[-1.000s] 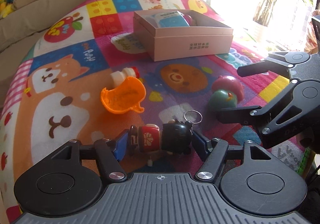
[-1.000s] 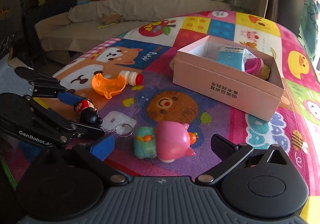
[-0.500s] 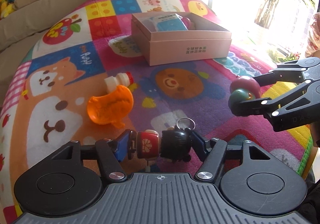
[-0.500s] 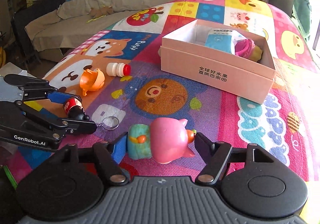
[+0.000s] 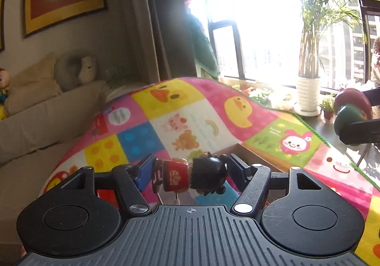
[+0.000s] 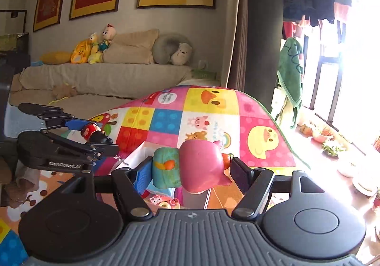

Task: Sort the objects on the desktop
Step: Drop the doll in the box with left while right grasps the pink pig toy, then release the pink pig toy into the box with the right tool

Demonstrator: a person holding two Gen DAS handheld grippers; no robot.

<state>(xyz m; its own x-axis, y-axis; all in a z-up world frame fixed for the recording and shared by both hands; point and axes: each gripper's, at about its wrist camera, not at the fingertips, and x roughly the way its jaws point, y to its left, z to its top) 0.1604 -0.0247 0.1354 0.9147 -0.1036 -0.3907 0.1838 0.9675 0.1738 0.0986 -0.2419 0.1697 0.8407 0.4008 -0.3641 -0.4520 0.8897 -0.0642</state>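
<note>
My left gripper (image 5: 190, 174) is shut on a small keychain doll (image 5: 190, 176) with a red body and black hair. It holds the doll in the air above the pink cardboard box (image 5: 251, 157), whose rim shows just beyond the fingers. My right gripper (image 6: 191, 168) is shut on a pink pig toy (image 6: 190, 166) with a teal body. It holds the toy over the open box (image 6: 133, 156), where some small toys (image 6: 163, 201) lie inside. The left gripper with the doll shows in the right wrist view (image 6: 95, 135). The pig toy shows at the right edge of the left wrist view (image 5: 351, 109).
The colourful cartoon play mat (image 5: 190, 111) covers the table and slopes away ahead. A beige sofa (image 6: 102, 78) with plush toys stands behind. A window with potted plants (image 5: 308, 90) is on the right.
Both grippers have lifted their toys off the mat and moved forward over the pink box. The orange scoop and the small bottle on the mat have gone out of view.
</note>
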